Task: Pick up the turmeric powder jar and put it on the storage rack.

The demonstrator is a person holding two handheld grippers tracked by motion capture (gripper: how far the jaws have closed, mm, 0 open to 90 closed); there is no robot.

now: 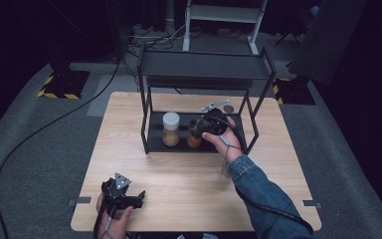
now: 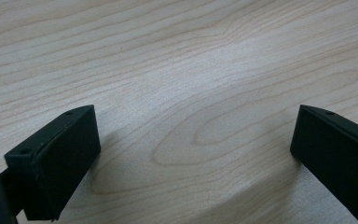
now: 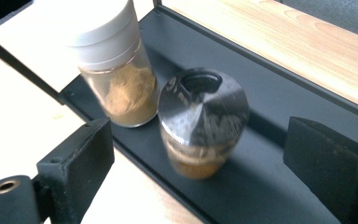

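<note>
High view: fixed above the near edge of the tabletop (image 1: 179, 174), facing forward and down, far back. Left gripper view: close over bare wood near the front-left corner. Right gripper view: close above the rack's lower shelf (image 3: 270, 112), shared with the high view (image 1: 179, 144).

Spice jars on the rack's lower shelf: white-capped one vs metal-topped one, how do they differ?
The white-capped jar has a plain white plastic lid; the metal-topped jar has a brushed silver cap with a hole at its top. The white-capped jar looks taller, the metal-topped jar squatter. The white-capped jar stands left of the metal-topped one in the high view. Both are clear, hold brownish powder and stand upright on the black shelf.
</note>
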